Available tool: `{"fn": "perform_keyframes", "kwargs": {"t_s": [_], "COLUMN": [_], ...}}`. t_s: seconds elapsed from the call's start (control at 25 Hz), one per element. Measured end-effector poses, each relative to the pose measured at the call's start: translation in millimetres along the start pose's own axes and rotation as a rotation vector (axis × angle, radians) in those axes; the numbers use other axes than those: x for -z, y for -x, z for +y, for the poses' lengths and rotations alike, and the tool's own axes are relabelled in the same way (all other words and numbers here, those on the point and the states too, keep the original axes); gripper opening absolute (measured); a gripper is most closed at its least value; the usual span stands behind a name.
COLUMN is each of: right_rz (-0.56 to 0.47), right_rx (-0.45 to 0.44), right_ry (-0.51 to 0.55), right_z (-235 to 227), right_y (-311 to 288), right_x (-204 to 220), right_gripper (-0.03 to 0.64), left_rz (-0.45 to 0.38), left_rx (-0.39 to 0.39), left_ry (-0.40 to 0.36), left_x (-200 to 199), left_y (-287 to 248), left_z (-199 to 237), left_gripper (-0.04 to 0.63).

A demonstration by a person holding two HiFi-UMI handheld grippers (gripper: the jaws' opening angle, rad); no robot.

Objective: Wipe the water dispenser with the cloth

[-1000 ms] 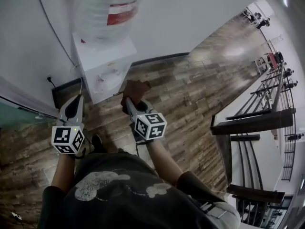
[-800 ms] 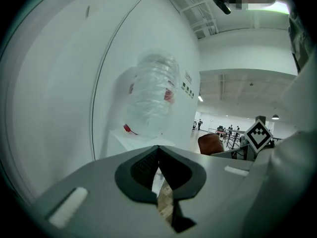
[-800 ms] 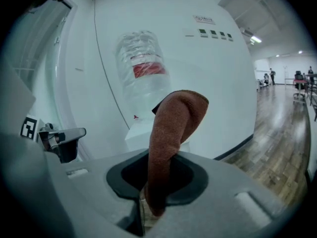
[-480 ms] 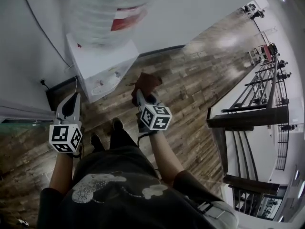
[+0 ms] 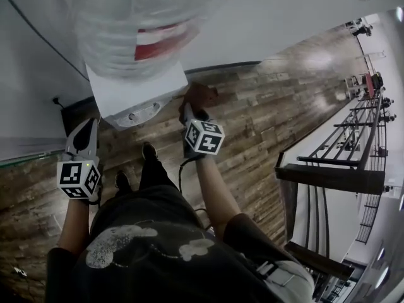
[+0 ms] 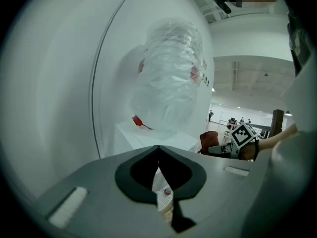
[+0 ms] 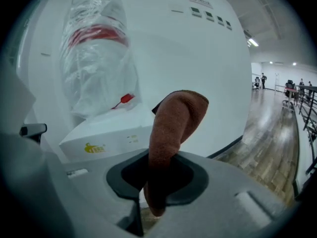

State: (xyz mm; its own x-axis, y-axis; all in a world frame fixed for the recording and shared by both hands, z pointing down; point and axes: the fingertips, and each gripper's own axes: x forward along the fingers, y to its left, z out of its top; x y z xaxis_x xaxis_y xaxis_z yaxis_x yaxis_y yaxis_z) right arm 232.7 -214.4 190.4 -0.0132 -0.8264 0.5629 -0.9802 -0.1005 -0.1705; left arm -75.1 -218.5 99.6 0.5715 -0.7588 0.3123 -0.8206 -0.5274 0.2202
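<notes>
One each by count: rust-brown towelling cloth [image 5: 201, 95], white box-shaped water dispenser [image 5: 136, 90], clear plastic bottle [image 5: 139, 24] atop it. Holding the cloth upright in the clenched jaws of the right gripper [image 5: 189, 109], just beside the dispenser's right front corner. Probably calls for a short leftward reach; left gripper [image 5: 87, 126] farther off, jaws clenched on nothing.

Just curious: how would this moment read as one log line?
right gripper: shut on cloth | left gripper: shut, empty | cloth beside water dispenser, contact unclear
</notes>
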Motion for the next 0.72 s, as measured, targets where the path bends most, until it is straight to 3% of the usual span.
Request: {"fn": "perform_keyframes", "kwargs": {"t_s": [0.24, 0.72], "right_rz": [0.031, 0.044], "right_rx": [-0.039, -0.157], "right_ry": [0.07, 0.094], "right_z": [13, 81], "right_y": [-39, -25], "right_x": [-3, 14], "right_gripper": [0.058, 0.058], "left_rz": [0.029, 0.029], "left_rx": [-0.016, -0.008], "left_ry": [0.02, 0.026], "left_x": [6, 11], "left_y": [-23, -9], "left_z": [2, 6], "left_gripper": [0.018, 0.018]}}
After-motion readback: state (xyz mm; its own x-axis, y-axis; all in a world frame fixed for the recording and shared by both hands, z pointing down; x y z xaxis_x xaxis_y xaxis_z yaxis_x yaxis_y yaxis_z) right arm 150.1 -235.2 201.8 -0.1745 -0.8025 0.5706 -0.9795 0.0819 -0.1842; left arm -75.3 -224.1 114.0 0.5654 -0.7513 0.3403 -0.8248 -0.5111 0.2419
